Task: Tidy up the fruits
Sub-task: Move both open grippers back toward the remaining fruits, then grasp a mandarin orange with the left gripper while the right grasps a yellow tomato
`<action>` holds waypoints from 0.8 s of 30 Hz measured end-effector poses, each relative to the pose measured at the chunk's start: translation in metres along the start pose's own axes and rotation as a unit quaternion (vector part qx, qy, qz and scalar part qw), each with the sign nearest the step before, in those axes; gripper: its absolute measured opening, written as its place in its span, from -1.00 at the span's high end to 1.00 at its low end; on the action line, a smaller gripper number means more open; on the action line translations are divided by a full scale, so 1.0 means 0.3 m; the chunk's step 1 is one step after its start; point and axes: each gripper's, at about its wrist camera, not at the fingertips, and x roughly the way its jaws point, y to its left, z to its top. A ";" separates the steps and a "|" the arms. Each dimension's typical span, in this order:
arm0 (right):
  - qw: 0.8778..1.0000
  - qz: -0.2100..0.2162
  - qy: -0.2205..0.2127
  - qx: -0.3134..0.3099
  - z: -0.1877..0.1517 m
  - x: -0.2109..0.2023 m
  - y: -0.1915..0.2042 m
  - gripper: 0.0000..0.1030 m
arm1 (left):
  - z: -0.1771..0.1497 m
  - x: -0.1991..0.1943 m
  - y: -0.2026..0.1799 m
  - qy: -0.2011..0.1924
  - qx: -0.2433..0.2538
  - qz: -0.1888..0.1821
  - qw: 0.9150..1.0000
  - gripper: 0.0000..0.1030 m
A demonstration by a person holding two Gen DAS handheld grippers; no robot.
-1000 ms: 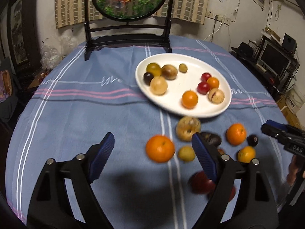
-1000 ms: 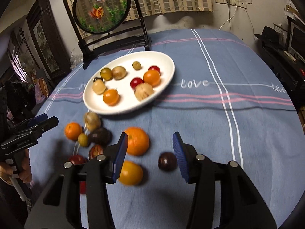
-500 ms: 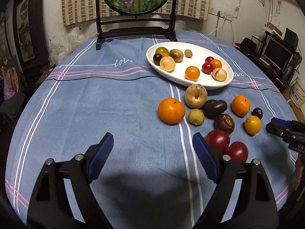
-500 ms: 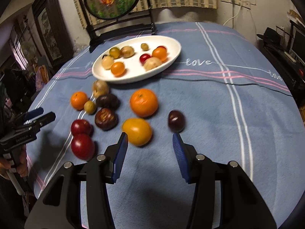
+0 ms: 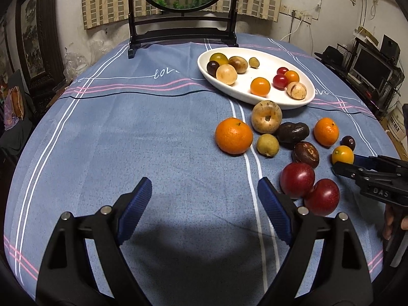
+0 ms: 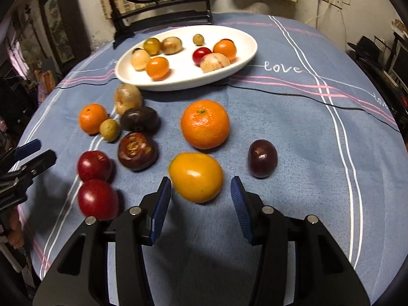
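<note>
— Fruit next up for me is the yellow-orange fruit [image 6: 195, 176], lying on the desk [image 6: 293, 132] straight ahead of my right claw [image 6: 201, 199], just past the fingertips and slightly left of centre.

— Is that claw released?

— Yes, parted and empty; the fruit isn't between the pads yet. Its long axis runs across the gap, so the fit looks tight to me.

— And the left claw [image 5: 204, 204]?

— Wide apart, holding nothing, over bare cloth. The two red plums [image 5: 309, 191] sit just off its right finger. The right hand is clearly nearer the yellow one; the white plate [image 6: 244, 58] lies beyond.
</note>
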 end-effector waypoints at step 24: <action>0.996 0.069 -0.021 0.054 -0.046 -0.039 -0.101 0.22 | 0.097 0.181 -0.082 0.036 0.044 0.026 0.998 -0.68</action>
